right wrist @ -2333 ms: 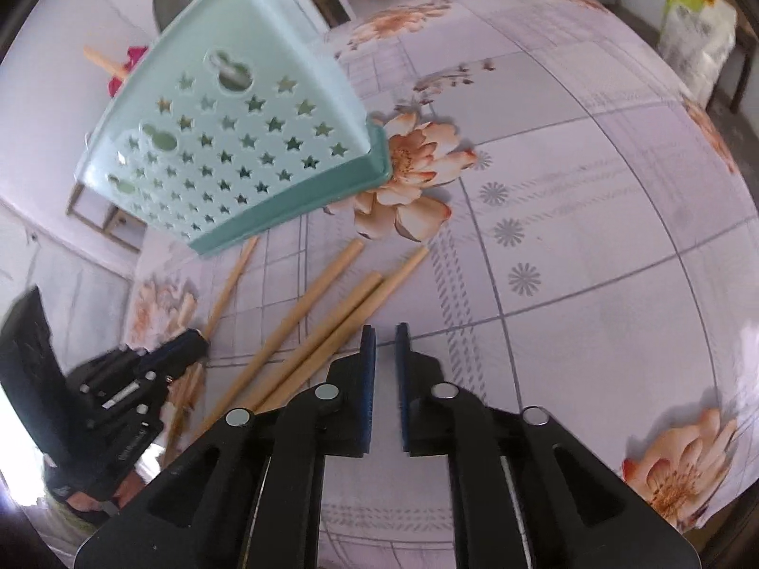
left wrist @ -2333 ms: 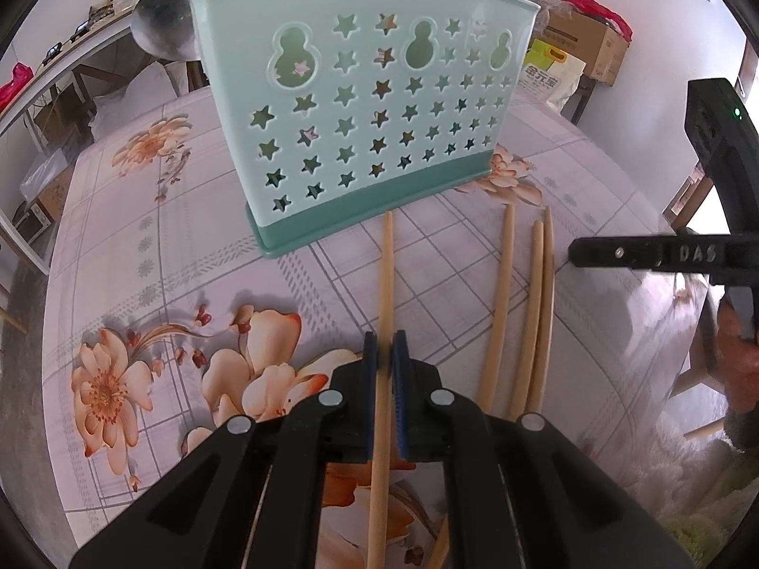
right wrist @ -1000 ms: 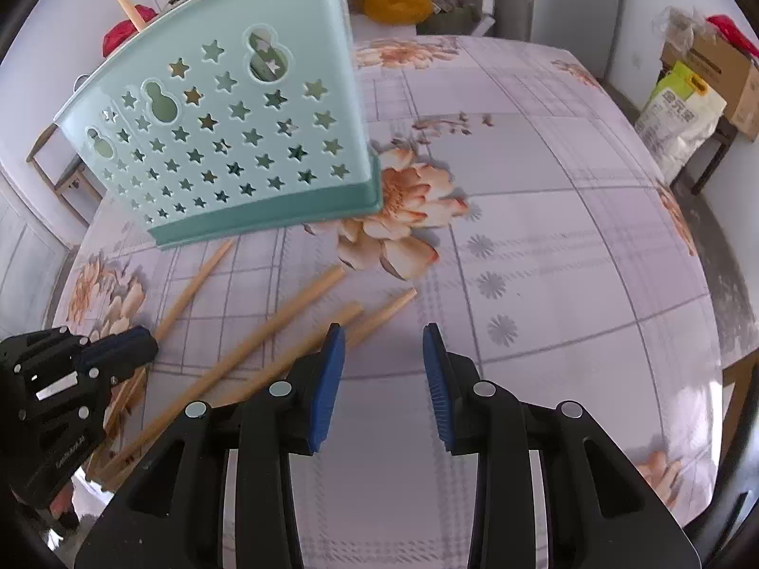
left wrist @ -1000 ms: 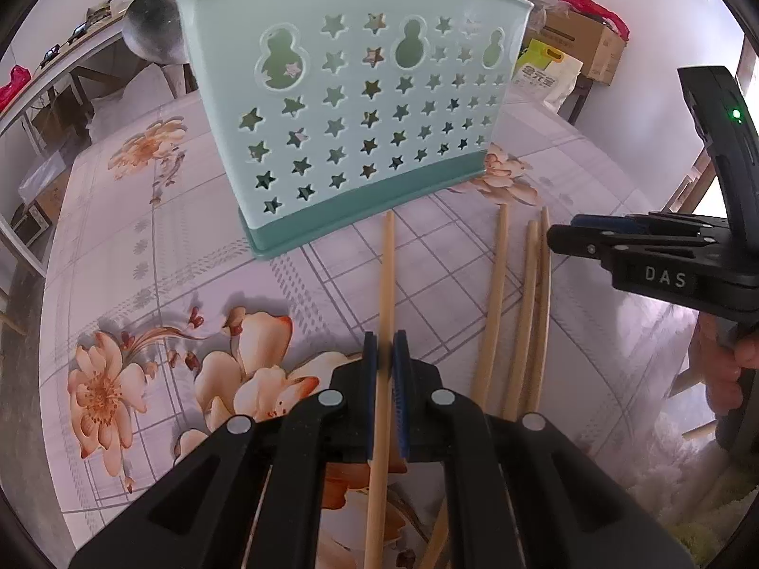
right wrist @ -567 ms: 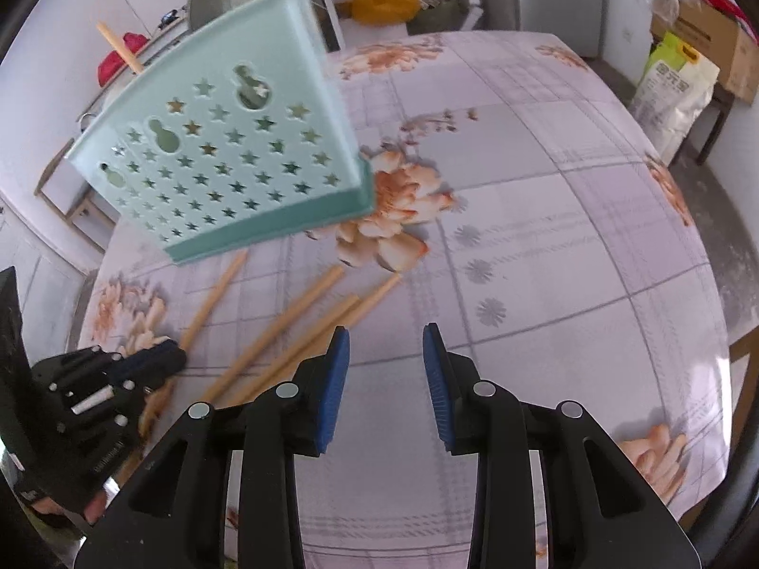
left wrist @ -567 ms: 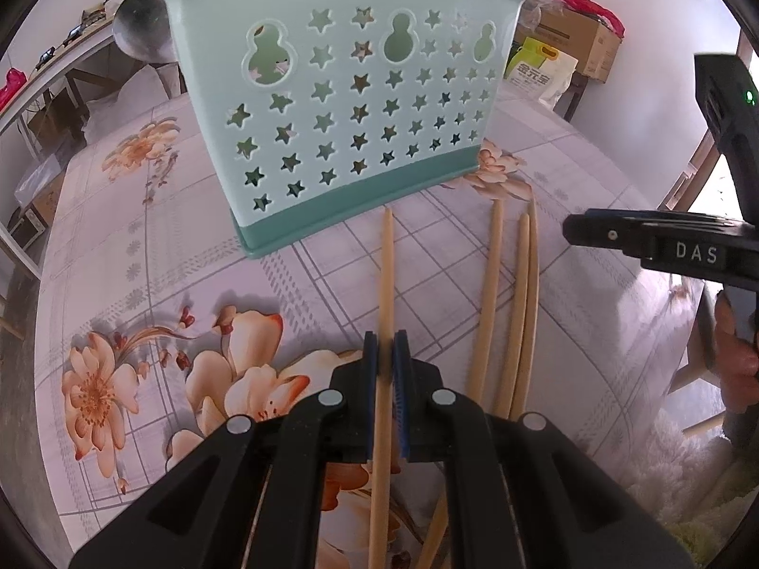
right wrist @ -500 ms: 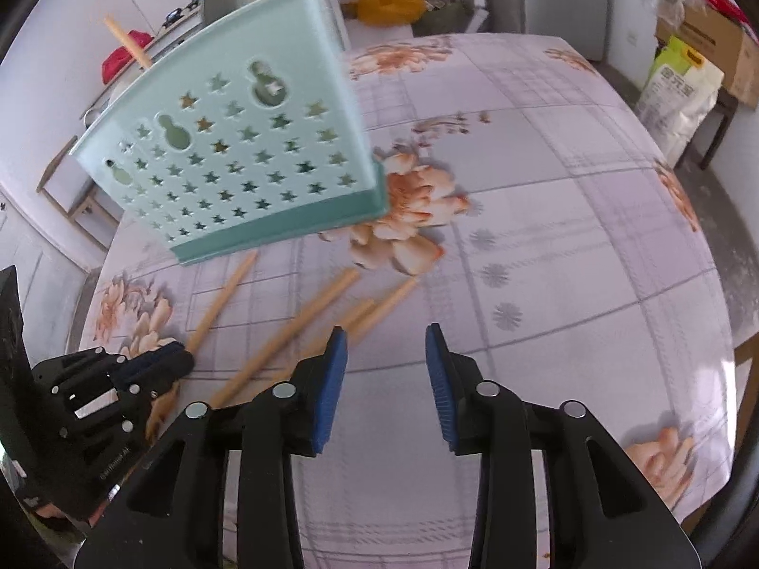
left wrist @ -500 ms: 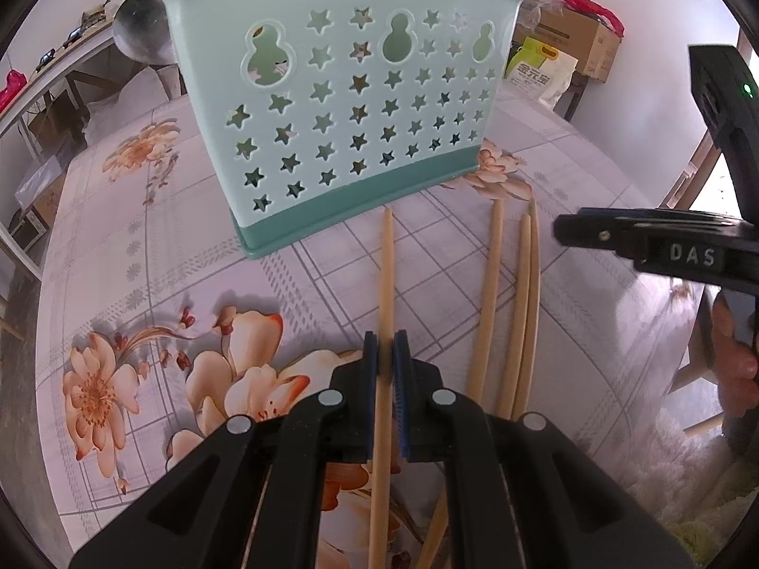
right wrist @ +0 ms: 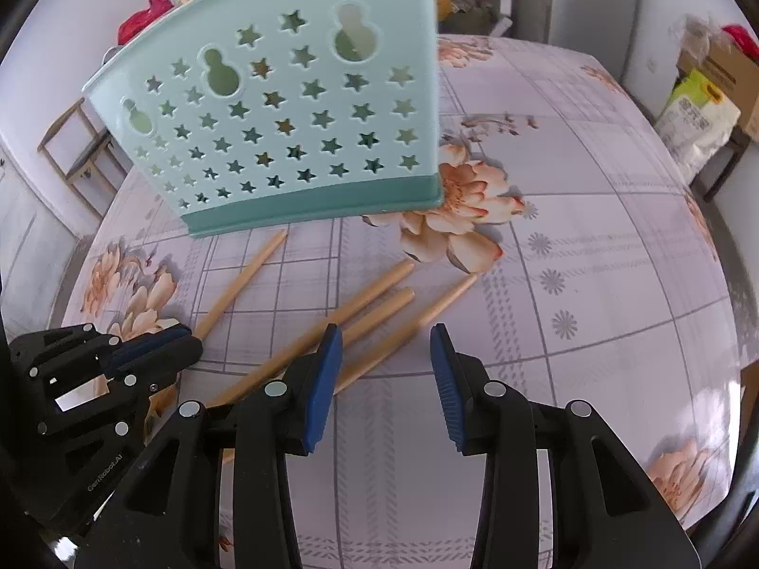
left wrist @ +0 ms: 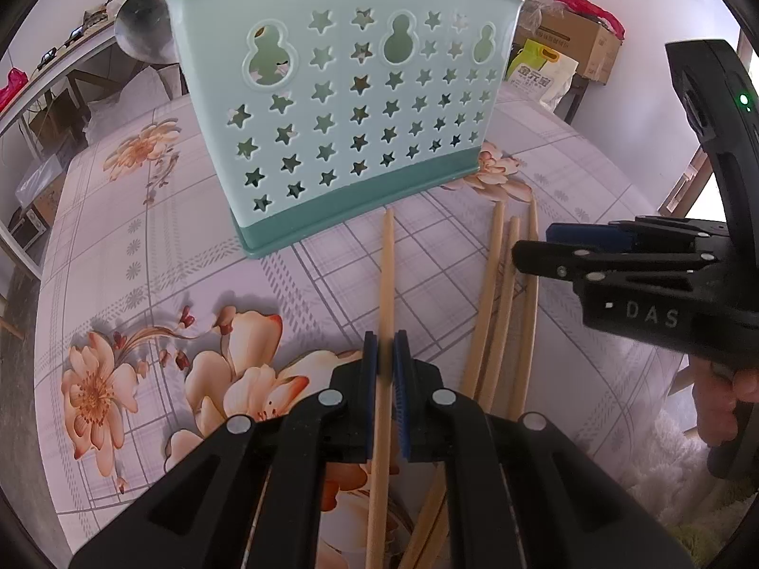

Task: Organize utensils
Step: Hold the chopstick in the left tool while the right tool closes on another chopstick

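Floral tablecloth (right wrist: 593,246) nearest: one chopstick (left wrist: 386,284) is clamped by left gripper (left wrist: 386,365). Right gripper (right wrist: 386,355) jaws have just been opened, nothing between them, and are now positioned over three loose chopsticks (right wrist: 379,313). Farther back, mint holder (left wrist: 341,109) is seen upright; second pickup is judged imminent.

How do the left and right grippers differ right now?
The left gripper is shut on a single chopstick; the right gripper is open and holds nothing, its jaws having just been opening. The left one's chopstick lies apart, pointing at the holder; the right one hangs above the three grouped chopsticks. Both have black fingers with blue pads and tilt down at the table.
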Demonstrator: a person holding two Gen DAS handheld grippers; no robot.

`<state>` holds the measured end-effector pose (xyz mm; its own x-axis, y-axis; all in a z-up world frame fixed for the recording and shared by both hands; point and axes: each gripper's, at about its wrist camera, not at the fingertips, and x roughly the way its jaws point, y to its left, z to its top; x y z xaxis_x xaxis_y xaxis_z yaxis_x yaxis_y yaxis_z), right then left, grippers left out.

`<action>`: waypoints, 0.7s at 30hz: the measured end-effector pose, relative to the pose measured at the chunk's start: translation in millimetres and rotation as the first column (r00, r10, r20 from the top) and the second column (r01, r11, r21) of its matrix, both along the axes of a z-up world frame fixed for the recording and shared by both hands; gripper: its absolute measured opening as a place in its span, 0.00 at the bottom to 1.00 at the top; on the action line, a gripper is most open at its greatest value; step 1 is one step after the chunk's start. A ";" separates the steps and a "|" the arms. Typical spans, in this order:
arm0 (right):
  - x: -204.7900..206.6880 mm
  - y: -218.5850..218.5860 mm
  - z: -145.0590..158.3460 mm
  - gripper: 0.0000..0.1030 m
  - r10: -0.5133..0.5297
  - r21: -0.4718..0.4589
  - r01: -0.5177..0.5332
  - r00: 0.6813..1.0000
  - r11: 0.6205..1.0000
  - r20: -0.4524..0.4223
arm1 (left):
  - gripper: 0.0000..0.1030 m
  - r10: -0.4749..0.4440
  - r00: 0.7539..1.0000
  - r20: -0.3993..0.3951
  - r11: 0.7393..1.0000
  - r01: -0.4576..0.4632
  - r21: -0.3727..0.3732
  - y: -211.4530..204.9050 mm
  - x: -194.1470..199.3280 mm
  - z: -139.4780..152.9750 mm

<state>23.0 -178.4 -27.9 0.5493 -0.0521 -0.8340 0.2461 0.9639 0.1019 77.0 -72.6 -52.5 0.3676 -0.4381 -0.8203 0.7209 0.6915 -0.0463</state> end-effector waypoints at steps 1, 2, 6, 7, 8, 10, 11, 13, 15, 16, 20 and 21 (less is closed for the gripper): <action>-2.4 1.5 0.8 0.37 0.004 -0.006 -0.004 1.000 1.000 -0.002 | 0.07 0.001 1.000 -0.001 1.000 -0.001 -0.001 -0.1 -0.2 -0.1; -4.5 2.4 1.0 0.37 0.006 -0.006 -0.006 1.000 1.000 -0.006 | 0.07 0.001 1.000 -0.001 1.000 -0.001 -0.002 -0.2 -0.2 -0.1; -15.5 5.0 -1.9 0.37 0.013 -0.046 -0.014 0.999 0.999 -0.033 | 0.07 0.002 1.000 -0.002 1.000 -0.002 -0.004 -0.3 -0.3 -0.1; -16.4 5.7 -2.8 0.37 0.014 -0.045 -0.016 0.999 0.999 -0.036 | 0.07 0.002 1.000 -0.002 1.000 -0.002 -0.005 -0.3 -0.2 -0.3; -15.8 6.3 -3.3 0.37 0.015 -0.049 -0.017 0.999 0.999 -0.037 | 0.07 0.001 1.000 -0.001 1.000 -0.001 -0.005 -0.4 -0.3 -0.5; -14.5 9.6 -4.1 0.35 0.019 -0.072 -0.022 0.999 0.997 -0.040 | 0.07 0.000 1.000 0.004 1.000 0.000 0.000 -0.7 -0.8 -0.3; -14.2 10.4 -3.7 0.34 0.026 -0.081 -0.029 0.999 0.996 -0.042 | 0.07 -0.002 1.000 0.005 1.000 0.002 0.002 -0.1 -0.8 -0.5; -17.4 9.9 -3.3 0.25 0.046 -0.082 -0.049 0.998 0.995 -0.046 | 0.07 -0.006 1.000 0.009 1.000 0.005 0.007 0.0 -0.8 -0.5; -23.9 5.2 -1.9 0.19 0.054 -0.065 -0.058 0.997 0.996 -0.051 | 0.07 -0.006 1.000 0.009 1.000 0.006 0.008 0.4 -1.5 -0.1; -27.3 -1.2 -0.7 0.18 0.060 -0.032 -0.062 0.997 0.998 -0.045 | 0.07 -0.006 1.000 0.009 1.000 0.006 0.009 0.5 -2.1 0.0; -29.4 -28.9 -1.4 0.10 0.054 0.085 -0.052 0.998 0.995 -0.026 | 0.07 -0.014 1.000 0.003 1.000 0.014 0.018 -0.3 -0.8 0.9; -29.2 -33.8 -2.1 0.08 0.049 0.110 -0.046 0.999 0.993 -0.023 | 0.07 -0.018 1.000 0.001 1.000 0.018 0.022 -1.2 0.0 1.2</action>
